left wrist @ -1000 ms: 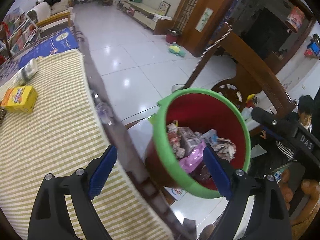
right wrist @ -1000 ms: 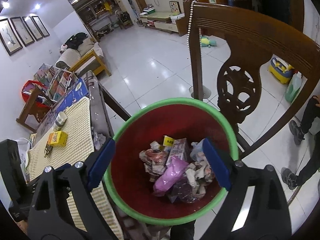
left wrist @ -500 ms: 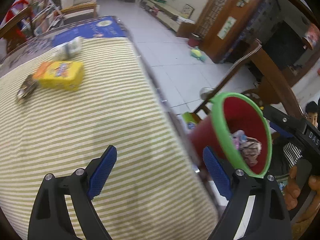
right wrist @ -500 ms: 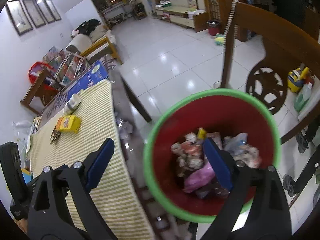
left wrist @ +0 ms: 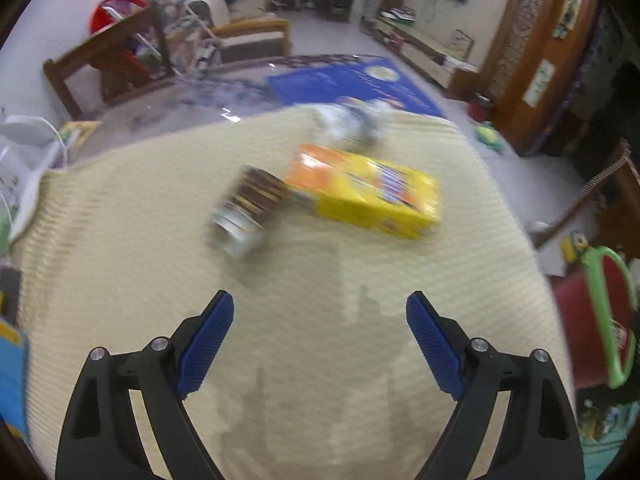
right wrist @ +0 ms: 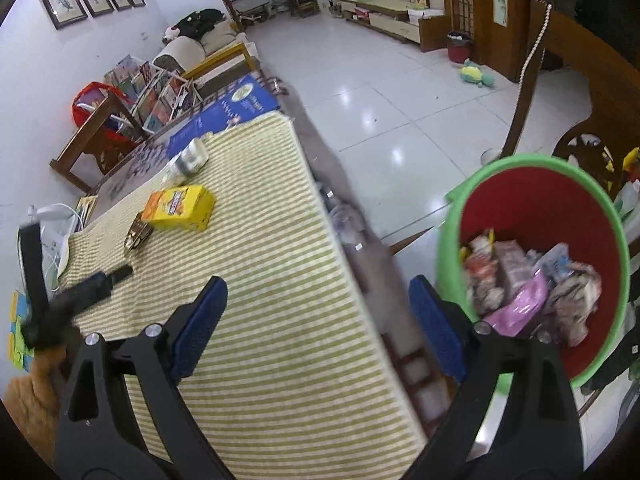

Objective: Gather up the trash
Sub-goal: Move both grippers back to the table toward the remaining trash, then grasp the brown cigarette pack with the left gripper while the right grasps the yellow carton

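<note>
Trash lies on the striped cloth (right wrist: 280, 320) in the right wrist view: at left centre a small dark wrapper (right wrist: 138, 233), touching it on its right a yellow box (right wrist: 180, 208), and above them, near the cloth's far edge, a crumpled pale bottle (right wrist: 186, 160). Low in that frame the right gripper (right wrist: 316, 312) has its blue pads spread wide with nothing between them, the left pad over the cloth and the right one just beside the bin. At lower left the left gripper (right wrist: 84, 292) shows as a blurred dark shape over the cloth's left edge. The bin (right wrist: 452, 240), red inside with a green rim, fills the right side; it stands off the table's right edge and holds a heap of wrappers, small cartons and a pink bag (right wrist: 520, 304), piled toward its lower right wall. In the left wrist view the same three pieces sit in the middle of the frame, blurred: wrapper (left wrist: 252, 208) left, box (left wrist: 368, 192) right, bottle (left wrist: 352, 120) above. The left gripper (left wrist: 320, 308) hangs below them at bottom centre, fingers wide and empty over bare cloth (left wrist: 320, 360). The bin (left wrist: 600, 312) shows only as a sliver at the right edge.
</note>
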`<action>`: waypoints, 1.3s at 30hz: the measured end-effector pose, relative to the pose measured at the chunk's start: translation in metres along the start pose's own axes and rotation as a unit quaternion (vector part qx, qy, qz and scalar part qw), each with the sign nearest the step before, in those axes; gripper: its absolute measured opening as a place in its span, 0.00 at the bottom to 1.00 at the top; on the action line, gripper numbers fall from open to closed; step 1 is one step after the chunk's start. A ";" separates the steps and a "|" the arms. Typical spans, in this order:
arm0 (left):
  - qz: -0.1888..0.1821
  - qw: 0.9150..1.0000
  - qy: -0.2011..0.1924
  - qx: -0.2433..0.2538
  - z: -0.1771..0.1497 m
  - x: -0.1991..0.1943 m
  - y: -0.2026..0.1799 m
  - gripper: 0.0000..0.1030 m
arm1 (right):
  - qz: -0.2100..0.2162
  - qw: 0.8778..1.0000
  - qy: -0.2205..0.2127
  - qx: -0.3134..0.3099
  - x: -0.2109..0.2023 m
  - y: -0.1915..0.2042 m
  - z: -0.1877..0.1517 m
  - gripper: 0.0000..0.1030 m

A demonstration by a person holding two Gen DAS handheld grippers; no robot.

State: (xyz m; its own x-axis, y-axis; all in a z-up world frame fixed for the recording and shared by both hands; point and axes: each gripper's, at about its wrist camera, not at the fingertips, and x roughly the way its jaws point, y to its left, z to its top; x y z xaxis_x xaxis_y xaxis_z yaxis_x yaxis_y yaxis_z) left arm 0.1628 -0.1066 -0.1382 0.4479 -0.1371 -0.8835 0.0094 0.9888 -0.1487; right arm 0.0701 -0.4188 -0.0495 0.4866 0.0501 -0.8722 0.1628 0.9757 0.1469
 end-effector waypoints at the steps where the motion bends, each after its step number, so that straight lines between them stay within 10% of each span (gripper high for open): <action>1: 0.008 1.000 0.000 0.003 0.007 0.006 0.007 0.82 | 0.000 1.000 0.002 0.003 0.003 0.006 -0.004 0.88; 13: -0.003 0.998 0.033 0.050 0.055 0.076 0.047 0.80 | -0.020 1.000 0.005 -0.005 0.019 0.062 -0.011 0.88; 16: -0.030 0.997 0.049 0.050 0.053 0.087 0.046 0.48 | -0.021 1.000 0.009 -0.018 0.026 0.075 -0.002 0.88; 24: -0.073 0.996 0.036 0.026 0.016 0.058 0.063 0.40 | -0.001 0.995 0.029 -0.096 0.061 0.116 0.025 0.88; 32: -0.070 0.996 0.052 -0.004 -0.034 0.025 0.086 0.40 | 0.006 0.980 0.065 -0.189 0.127 0.161 0.069 0.88; 39: -0.066 0.996 0.063 -0.016 -0.051 0.023 0.089 0.43 | 0.052 0.944 0.123 -0.303 0.183 0.212 0.080 0.92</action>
State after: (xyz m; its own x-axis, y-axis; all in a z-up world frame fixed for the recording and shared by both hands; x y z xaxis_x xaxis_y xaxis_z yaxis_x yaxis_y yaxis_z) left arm 0.1280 -0.0247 -0.1945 0.3281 -0.2745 -0.9039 0.0313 0.9595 -0.2800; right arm 0.2626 -0.2193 -0.1410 0.2469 0.1270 -0.9607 -0.4316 0.9020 0.0083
